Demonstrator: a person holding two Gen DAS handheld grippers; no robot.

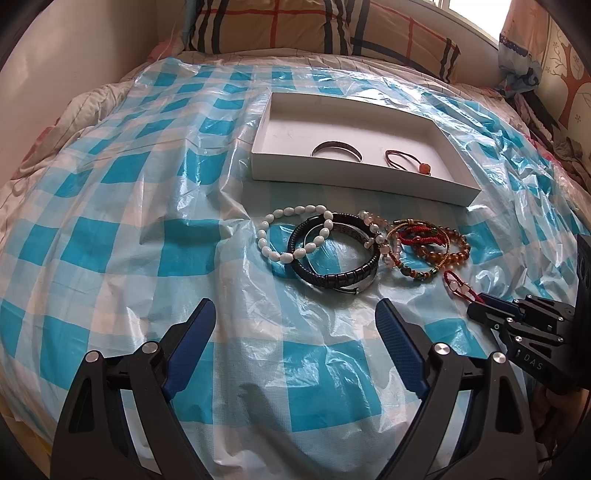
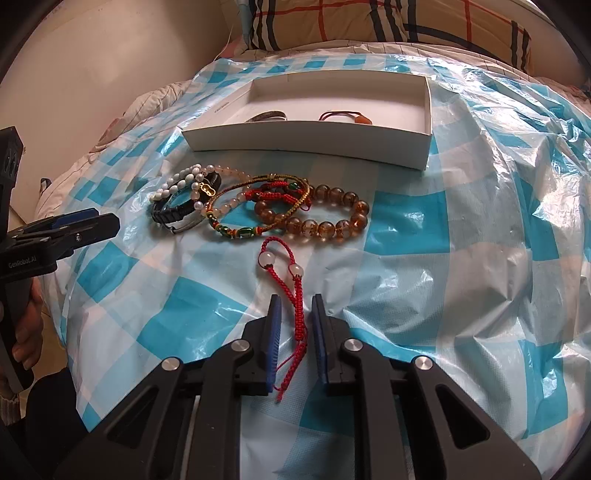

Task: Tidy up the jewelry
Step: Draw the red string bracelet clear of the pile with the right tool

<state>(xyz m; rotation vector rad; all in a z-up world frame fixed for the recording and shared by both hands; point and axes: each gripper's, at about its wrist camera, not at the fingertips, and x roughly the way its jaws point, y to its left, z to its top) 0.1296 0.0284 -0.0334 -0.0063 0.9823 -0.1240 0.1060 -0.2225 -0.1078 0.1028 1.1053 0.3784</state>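
My right gripper (image 2: 295, 299) points down at a red cord bracelet (image 2: 291, 273) with two pale beads, lying on the sheet. Its cord runs between the narrowly parted blue pads (image 2: 274, 332), which do not press on it. My left gripper (image 1: 295, 308) stands wide open with nothing between its fingers, just short of a pile of bracelets: white beads (image 1: 291, 236), a black band (image 1: 332, 273), amber beads (image 2: 332, 218) and a multicoloured cord bracelet (image 2: 255, 214). Behind the pile, a white box (image 1: 354, 173) holds a silver bangle (image 1: 336, 147) and a brown cord with an orange bead (image 1: 402, 158).
Everything lies on a crinkled blue-and-white checked plastic sheet (image 1: 147, 240) spread over a bed. A plaid pillow (image 1: 295, 26) is at the far end, and a pale wall (image 1: 74, 55) runs along the left. A hand (image 2: 26, 332) holds the left gripper's handle.
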